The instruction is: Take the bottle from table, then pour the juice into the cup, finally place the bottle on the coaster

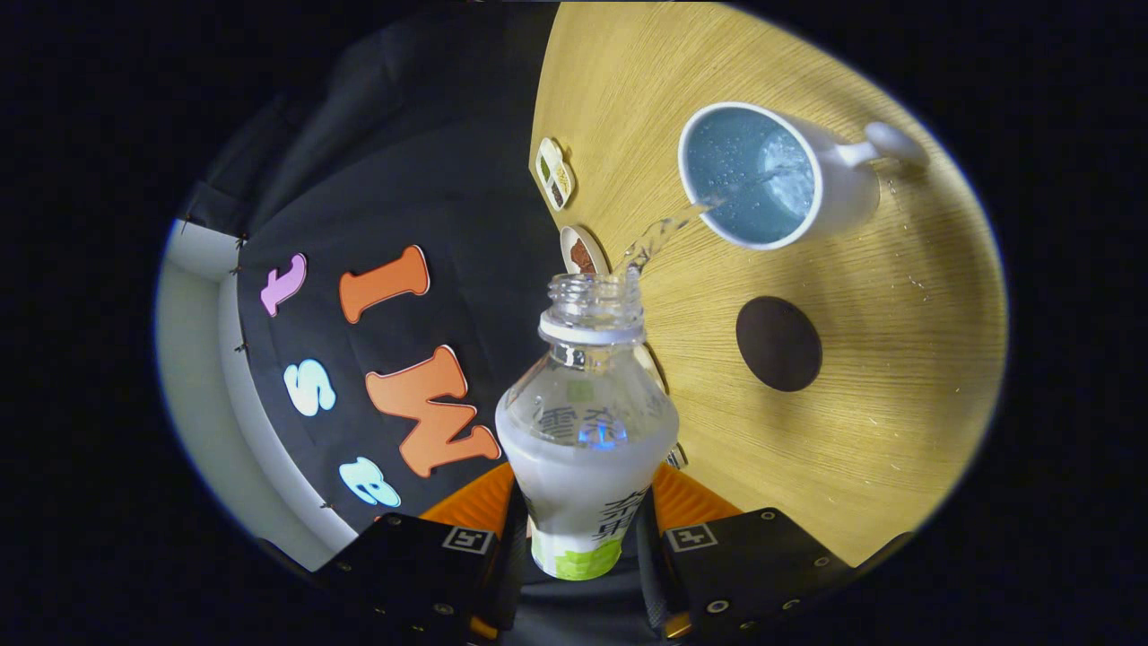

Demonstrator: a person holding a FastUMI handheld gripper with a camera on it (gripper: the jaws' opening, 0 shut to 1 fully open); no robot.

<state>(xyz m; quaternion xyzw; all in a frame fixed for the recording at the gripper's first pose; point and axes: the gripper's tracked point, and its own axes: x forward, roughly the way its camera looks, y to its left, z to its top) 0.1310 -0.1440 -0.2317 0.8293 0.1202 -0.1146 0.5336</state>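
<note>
My gripper (583, 502) is shut on a clear plastic bottle (585, 422) with a white label, one finger on each side of its body. The bottle is uncapped and tipped over the wooden table (897, 377). A thin stream of clear liquid (664, 235) runs from its mouth into a white mug (762, 175) with a blue inside, which holds some bubbly liquid. The mug's handle points away from the bottle. A dark round coaster (778, 344) lies on the table between the mug and my fingers, with nothing on it.
Two small dishes lie near the table's edge by the booth wall: one divided dish (554, 172) and one round dish (583, 251) with something brown, just beyond the bottle's mouth. A few drops of liquid (897, 193) dot the table near the mug's handle.
</note>
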